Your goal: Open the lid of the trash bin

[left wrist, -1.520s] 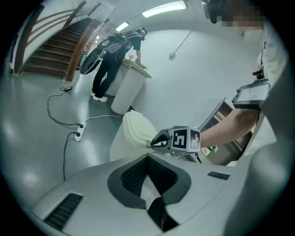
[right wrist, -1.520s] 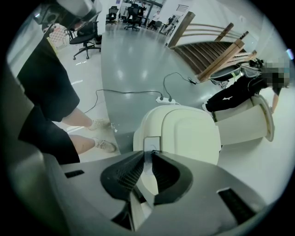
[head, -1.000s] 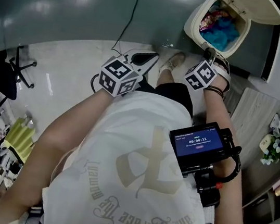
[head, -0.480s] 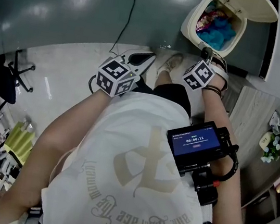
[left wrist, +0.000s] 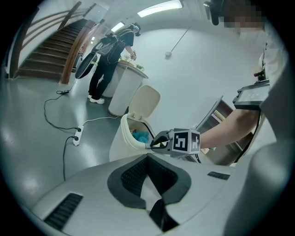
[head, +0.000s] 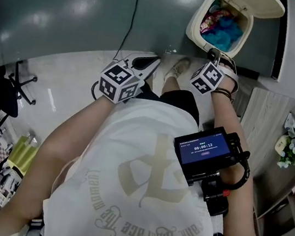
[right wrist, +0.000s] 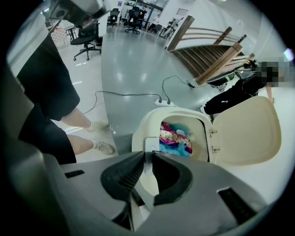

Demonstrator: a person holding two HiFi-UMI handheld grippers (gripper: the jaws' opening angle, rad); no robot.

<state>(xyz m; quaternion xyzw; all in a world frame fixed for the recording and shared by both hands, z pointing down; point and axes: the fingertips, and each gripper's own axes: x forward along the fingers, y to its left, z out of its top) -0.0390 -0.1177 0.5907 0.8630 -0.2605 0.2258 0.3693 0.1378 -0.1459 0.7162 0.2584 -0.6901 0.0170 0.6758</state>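
1. Position of the task item. The trash bin (head: 194, 25) stands on the floor (head: 69, 19) in front of the person, toward the right-hand side. Its lid (right wrist: 244, 131) is swung up and back on the rear hinge. The mouth is fully exposed, and blue and pink rubbish (right wrist: 175, 138) shows inside. Judged from this, the opening step is complete or very nearly so.

2. Right gripper (right wrist: 148, 156). It is held out low toward the front of the bin, just beside the front rim. This placement fits the task, because the small square tab (right wrist: 150, 146) on the front rim appears to be the lid release, and the jaw tips line up with it. The right gripper view shows the 2 jaws drawn in to a thin slit. Only the pale bin wall shows through it, and nothing is gripped. Whether the tips touch the tab or stop just short of it cannot be confirmed.

3. Left gripper (left wrist: 147, 157). It is held back near the person's body, well apart from the bin. It has no part in this step and is kept out of the way of the lid. The left gripper view shows its 2 jaws closed tip to tip with nothing between them. It points toward the bin and the right gripper without contact.

4. Caution. With the lid raised, any further push on the front rim could tip or slide the light bin.
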